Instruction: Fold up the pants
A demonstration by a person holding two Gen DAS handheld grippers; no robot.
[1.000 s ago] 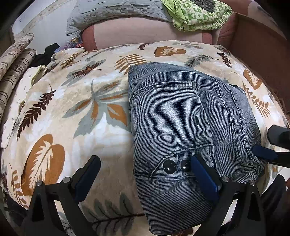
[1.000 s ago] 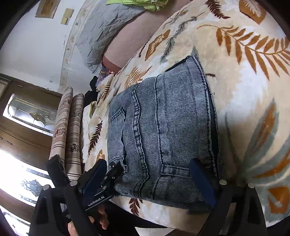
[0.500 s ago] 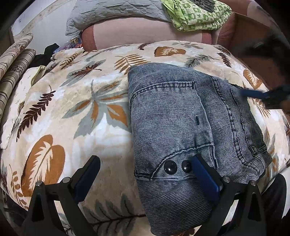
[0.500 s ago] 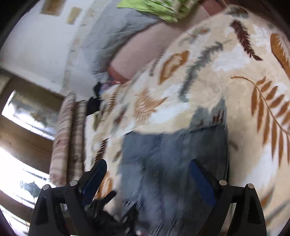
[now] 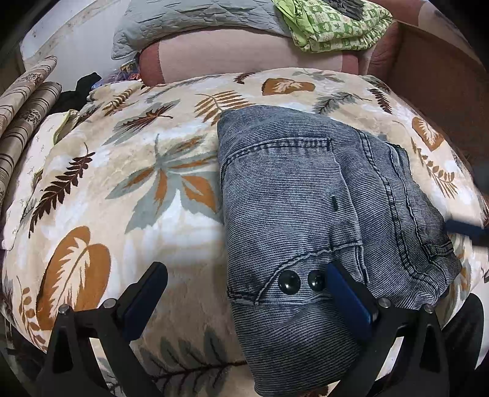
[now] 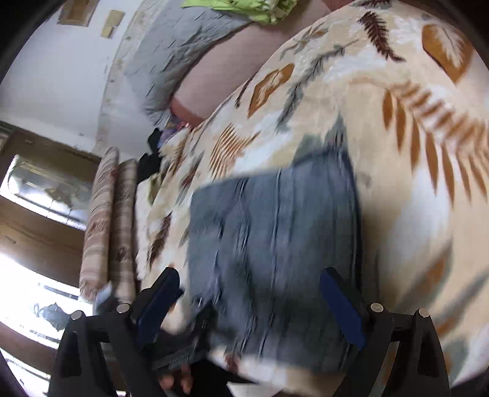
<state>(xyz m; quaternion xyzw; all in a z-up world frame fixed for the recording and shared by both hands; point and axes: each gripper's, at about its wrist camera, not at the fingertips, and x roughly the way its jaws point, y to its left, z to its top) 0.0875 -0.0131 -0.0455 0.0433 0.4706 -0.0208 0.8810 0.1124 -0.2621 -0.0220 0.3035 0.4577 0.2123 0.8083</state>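
Observation:
Folded blue-grey denim pants [image 5: 290, 213] lie on a leaf-patterned blanket [image 5: 122, 189], with two black buttons [image 5: 288, 281] facing me. My left gripper [image 5: 244, 302] hangs open low over the near end, its right finger [image 5: 345, 302] above the denim beside the buttons and its left finger over bare blanket. The right gripper's finger [image 5: 464, 229] shows as a blur at the pants' right edge. In the blurred right wrist view, the right gripper [image 6: 249, 302] is open above the pants [image 6: 275, 244], holding nothing. The left gripper [image 6: 183, 351] and a hand [image 6: 174, 378] show at the bottom.
A pink bolster [image 5: 244, 58], a grey quilt [image 5: 189, 18] and a green checked cloth [image 5: 333, 24] lie at the bed's far end. Rolled striped mats [image 5: 21, 113] and a black cloth [image 5: 76, 91] sit at the left. A brown wooden board [image 5: 443, 76] lines the right side.
The right gripper left the pants' right waist edge, swung up and away, then came back down beside that edge, still moving. The left gripper and pants have stayed put.

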